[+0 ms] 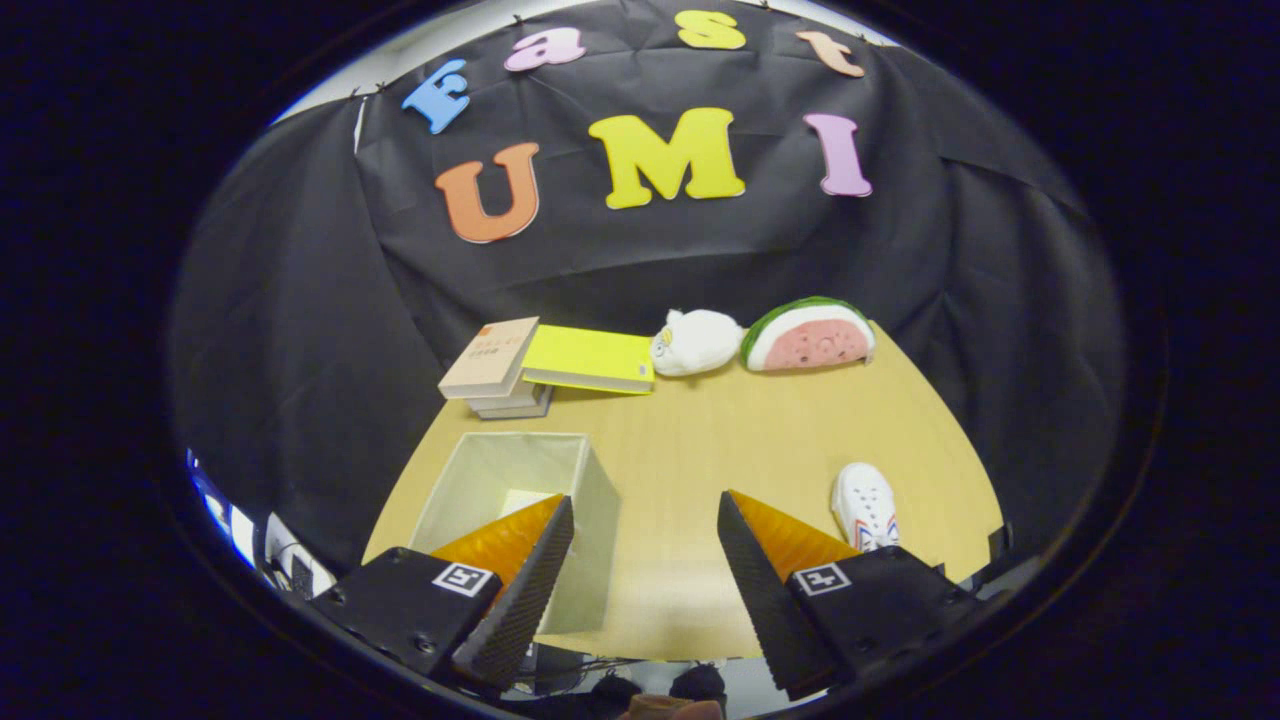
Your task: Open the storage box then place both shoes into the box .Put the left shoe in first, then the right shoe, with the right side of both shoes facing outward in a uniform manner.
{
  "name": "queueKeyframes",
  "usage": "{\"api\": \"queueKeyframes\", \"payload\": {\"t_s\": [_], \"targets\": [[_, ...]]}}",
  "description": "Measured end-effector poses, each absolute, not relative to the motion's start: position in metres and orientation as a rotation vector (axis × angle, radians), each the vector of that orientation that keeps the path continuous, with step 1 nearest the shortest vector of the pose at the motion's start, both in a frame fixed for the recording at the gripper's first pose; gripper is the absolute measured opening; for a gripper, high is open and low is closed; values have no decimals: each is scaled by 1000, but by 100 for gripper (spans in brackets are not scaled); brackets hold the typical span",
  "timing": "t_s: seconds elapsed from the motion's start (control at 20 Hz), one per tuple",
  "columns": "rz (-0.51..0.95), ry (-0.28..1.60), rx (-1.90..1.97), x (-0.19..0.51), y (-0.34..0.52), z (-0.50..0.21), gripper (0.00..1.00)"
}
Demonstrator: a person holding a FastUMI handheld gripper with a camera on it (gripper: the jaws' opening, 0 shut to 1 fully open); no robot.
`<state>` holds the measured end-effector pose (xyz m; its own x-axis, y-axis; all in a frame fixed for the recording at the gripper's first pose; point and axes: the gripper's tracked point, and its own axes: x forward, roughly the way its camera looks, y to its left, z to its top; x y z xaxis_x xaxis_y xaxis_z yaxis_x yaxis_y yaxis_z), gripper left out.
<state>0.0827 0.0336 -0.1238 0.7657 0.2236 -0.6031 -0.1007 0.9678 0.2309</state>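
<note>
My gripper point(645, 530) is open, held above the wooden table point(720, 440) with nothing between its fingers. The pale storage box point(500, 470) stands open-topped just ahead of the left finger point(535, 570), which overlaps its near right corner; inside I see its pale floor. One white shoe point(865, 505) with red and blue marks lies on the table beside and just beyond the right finger point(750, 560), toe pointing away. Its heel is hidden behind that finger's mount.
At the table's far side lie a stack of books point(495, 370), a yellow book point(590, 358), a white plush toy point(695, 342) and a watermelon-slice plush point(808, 335). The table's near edge runs just under the fingers.
</note>
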Motion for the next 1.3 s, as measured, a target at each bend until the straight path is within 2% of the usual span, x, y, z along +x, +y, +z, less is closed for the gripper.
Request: {"api": "queueKeyframes", "payload": {"t_s": [0.6, 0.95, 1.3], "targets": [[-36, 716, 186, 84, -165, -192, 94], [-39, 833, 96, 99, -233, -260, 94], [56, 1056, 119, 121, -231, -352, 94]]}}
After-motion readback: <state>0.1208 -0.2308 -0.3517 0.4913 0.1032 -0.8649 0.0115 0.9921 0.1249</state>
